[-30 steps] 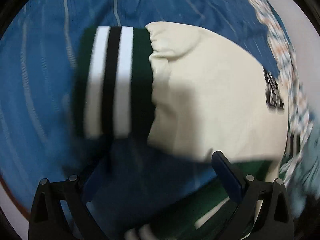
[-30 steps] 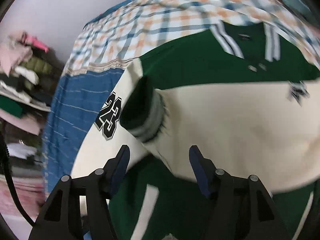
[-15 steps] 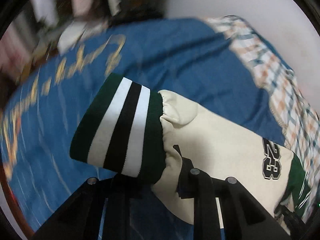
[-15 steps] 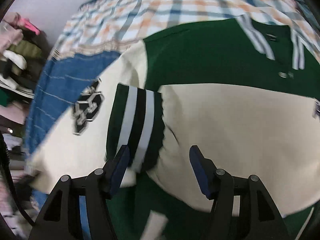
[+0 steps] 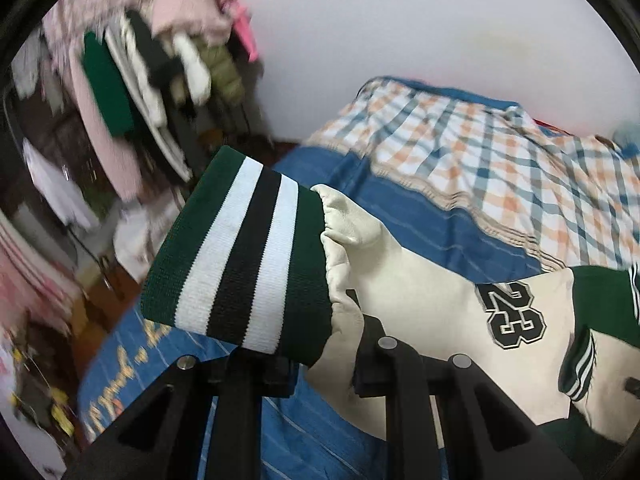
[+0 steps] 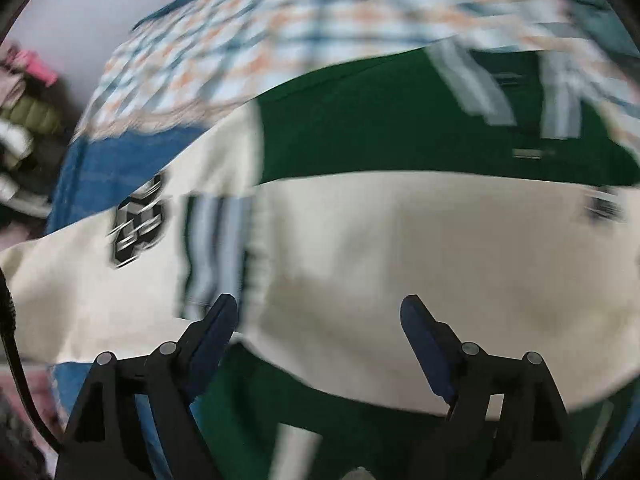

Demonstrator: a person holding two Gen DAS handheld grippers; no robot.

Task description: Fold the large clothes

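Observation:
A green and cream varsity jacket (image 6: 360, 240) lies on the bed. My left gripper (image 5: 316, 344) is shut on its cream sleeve (image 5: 420, 292) just behind the green, white and black striped cuff (image 5: 240, 256), and holds it raised above the bed. A "23" patch (image 5: 514, 314) sits further up that sleeve. My right gripper (image 6: 320, 320) is open and empty, low over the other cream sleeve folded across the jacket's green body (image 6: 380, 120). That sleeve's striped cuff (image 6: 212, 248) lies by the left fingertip. The right wrist view is blurred.
The bed has a blue cover (image 5: 400, 208) and a plaid blanket (image 5: 500, 168) beyond the jacket. A rack of hanging clothes (image 5: 140, 60) stands at the left past the bed's edge. A white wall (image 5: 400, 20) is behind.
My left gripper shut on the sleeve near the cuff and lifted it, tilting up toward the wall. My right gripper stayed open and moved over the folded sleeve.

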